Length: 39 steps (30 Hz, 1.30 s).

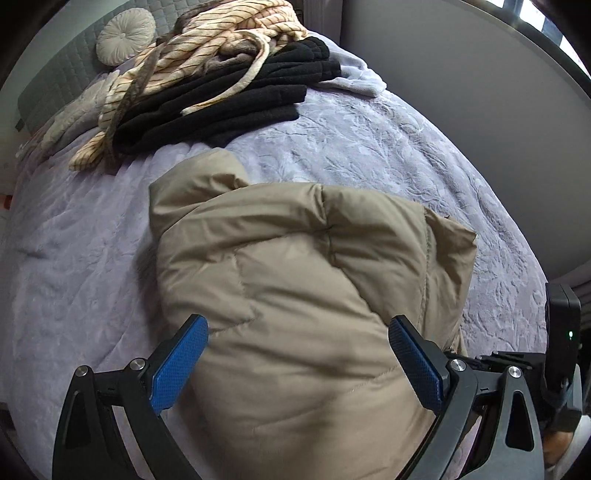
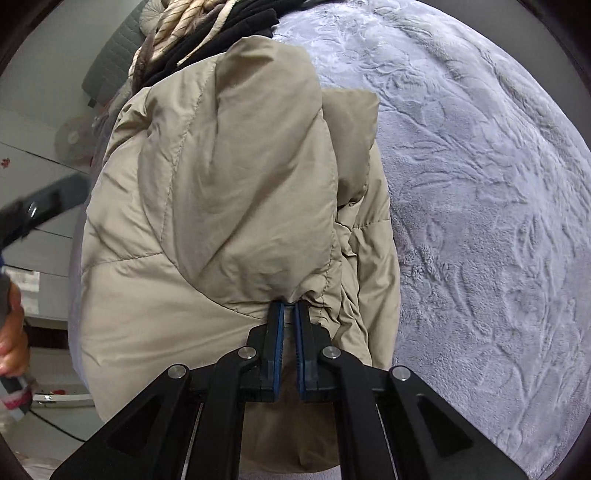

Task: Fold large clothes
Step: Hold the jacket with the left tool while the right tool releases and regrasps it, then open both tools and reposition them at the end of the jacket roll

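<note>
1. A round pleated cushion (image 1: pixel 125 35) is seen at the far left of the left wrist view, leaning against a grey quilted headboard (image 1: pixel 62 74).
2. Just to its right, a cream striped garment (image 1: pixel 207 44) is piled on top of a stack of black fleece clothes (image 1: pixel 236 96), at the far end of the bed.
3. The bed is covered by a lavender embossed blanket (image 1: pixel 369 147), on which everything rests.
4. A tan puffer jacket (image 1: pixel 295 277), partly folded into a bulky bundle, is laid on the blanket nearer the camera, apart from the pile.
5. The left gripper (image 1: pixel 297 332) is held over the jacket's near part with its blue-padded fingers (image 1: pixel 177 365) spread wide apart; nothing is gripped between them.
6. In the right wrist view, part of a hand (image 2: pixel 13 332) is glimpsed at the left edge.
7. Further right, the right gripper (image 2: pixel 290 306) is shown with its jaws brought together, clamped on a gathered fold of the jacket (image 2: pixel 221 184), whose fabric is puckered at the fingertips.
8. Bare blanket (image 2: pixel 480 221) fills the right side.
</note>
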Motion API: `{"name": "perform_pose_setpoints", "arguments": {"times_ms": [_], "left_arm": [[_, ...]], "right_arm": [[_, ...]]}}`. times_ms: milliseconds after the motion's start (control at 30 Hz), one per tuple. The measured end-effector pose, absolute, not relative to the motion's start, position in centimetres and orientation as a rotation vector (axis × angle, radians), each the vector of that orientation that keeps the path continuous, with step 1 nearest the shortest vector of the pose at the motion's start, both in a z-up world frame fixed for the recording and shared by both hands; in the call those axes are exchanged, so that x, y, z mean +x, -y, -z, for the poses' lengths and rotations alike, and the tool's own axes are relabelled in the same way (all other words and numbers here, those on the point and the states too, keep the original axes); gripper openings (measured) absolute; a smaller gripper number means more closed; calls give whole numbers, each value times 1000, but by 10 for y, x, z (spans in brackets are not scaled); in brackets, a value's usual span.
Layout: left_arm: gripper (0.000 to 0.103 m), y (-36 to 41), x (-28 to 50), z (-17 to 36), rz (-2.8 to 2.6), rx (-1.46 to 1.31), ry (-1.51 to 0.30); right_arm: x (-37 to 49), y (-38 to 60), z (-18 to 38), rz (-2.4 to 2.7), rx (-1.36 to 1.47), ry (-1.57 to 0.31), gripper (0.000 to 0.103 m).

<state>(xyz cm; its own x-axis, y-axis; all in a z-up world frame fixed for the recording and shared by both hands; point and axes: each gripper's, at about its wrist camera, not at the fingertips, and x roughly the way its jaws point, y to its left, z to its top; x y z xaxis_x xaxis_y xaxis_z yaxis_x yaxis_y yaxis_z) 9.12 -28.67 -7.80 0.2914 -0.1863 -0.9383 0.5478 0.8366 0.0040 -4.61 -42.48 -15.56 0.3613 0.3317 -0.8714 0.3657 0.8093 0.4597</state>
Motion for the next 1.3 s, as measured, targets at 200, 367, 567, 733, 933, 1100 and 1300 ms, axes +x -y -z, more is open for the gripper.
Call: {"name": "perform_pose_setpoints", "arguments": {"times_ms": [200, 367, 567, 733, 933, 1100, 1300], "left_arm": [[99, 247, 81, 72, 428, 319, -1187], [99, 225, 79, 79, 390, 291, -1224], [99, 210, 77, 93, 373, 244, -1279], [103, 196, 74, 102, 362, 184, -1298], [103, 184, 74, 109, 374, 121, -1356], [103, 179, 77, 111, 344, 105, -1362], [103, 179, 78, 113, 350, 110, -1356]], "right_arm": [[-31, 426, 139, 47, 675, -1254, 5], [-34, 427, 124, 71, 656, -1276, 9], [-37, 431, 113, 73, 669, -1285, 15], [-40, 426, 110, 77, 676, -1284, 23], [-53, 429, 98, 98, 669, -1270, 52], [-60, 441, 100, 125, 676, -1263, 71], [-63, 452, 110, 143, 712, -1242, 92]]}}
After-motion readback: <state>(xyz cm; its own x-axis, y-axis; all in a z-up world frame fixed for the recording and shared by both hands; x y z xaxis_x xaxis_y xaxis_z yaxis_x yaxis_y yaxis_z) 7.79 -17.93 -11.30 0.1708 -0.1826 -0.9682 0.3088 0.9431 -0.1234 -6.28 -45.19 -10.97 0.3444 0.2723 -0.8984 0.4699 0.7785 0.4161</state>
